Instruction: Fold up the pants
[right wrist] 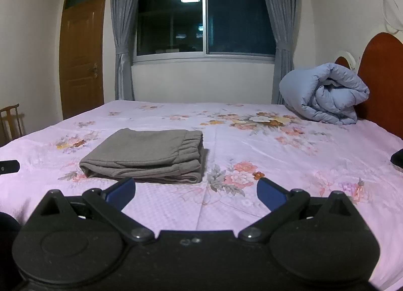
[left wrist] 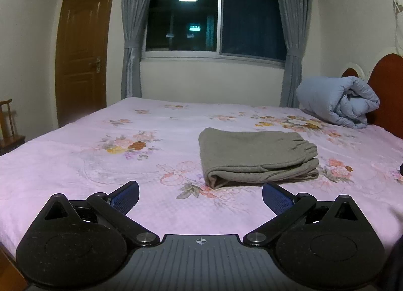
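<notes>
Now the gray pants [left wrist: 257, 156] lie folded up on the pink flowered bed [left wrist: 75, 155].
Both grippers, left gripper [left wrist: 200, 196] and right gripper [right wrist: 196, 191], hang over the near edge, spread wide and holding nothing. A rolled blue blanket [right wrist: 325, 93] sits by the far corner, well apart from the pants.

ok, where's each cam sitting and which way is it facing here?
Left wrist: on the left tongs, low over the bed, facing the window; folded pants ahead-right; both fingers spread.
Right wrist: on the right tongs, same heading; pants ahead-left; fingers spread.
Shared: pants, bed, window, blue quilt, door.
</notes>
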A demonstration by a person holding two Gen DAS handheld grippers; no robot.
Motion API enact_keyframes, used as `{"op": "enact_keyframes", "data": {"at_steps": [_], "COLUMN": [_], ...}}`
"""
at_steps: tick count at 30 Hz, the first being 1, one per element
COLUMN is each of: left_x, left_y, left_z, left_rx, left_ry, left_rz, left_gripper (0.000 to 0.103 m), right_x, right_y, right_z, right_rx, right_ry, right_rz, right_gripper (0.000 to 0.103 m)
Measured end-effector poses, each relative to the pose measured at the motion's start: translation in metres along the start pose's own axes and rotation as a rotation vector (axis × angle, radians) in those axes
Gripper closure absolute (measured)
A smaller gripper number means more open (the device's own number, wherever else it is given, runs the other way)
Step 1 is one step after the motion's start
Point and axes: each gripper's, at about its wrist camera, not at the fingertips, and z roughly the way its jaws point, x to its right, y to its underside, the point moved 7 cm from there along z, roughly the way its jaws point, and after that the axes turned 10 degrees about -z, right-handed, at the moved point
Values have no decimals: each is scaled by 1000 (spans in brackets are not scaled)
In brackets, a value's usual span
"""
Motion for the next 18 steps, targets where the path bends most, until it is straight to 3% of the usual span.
{"op": "enact_keyframes", "data": {"at_steps": [18], "left_x": [1], "left_y": [1], "left_z": [1], "left_rx": [-1], "left_ry": [2], "left_rz": [5], "left_gripper": [0], "right_x": [0], "right_y": [0], "right_z": [-1], "right_rx": [-4], "right_ry": [-1], "right_rz": [2], "right_gripper": [6]}}
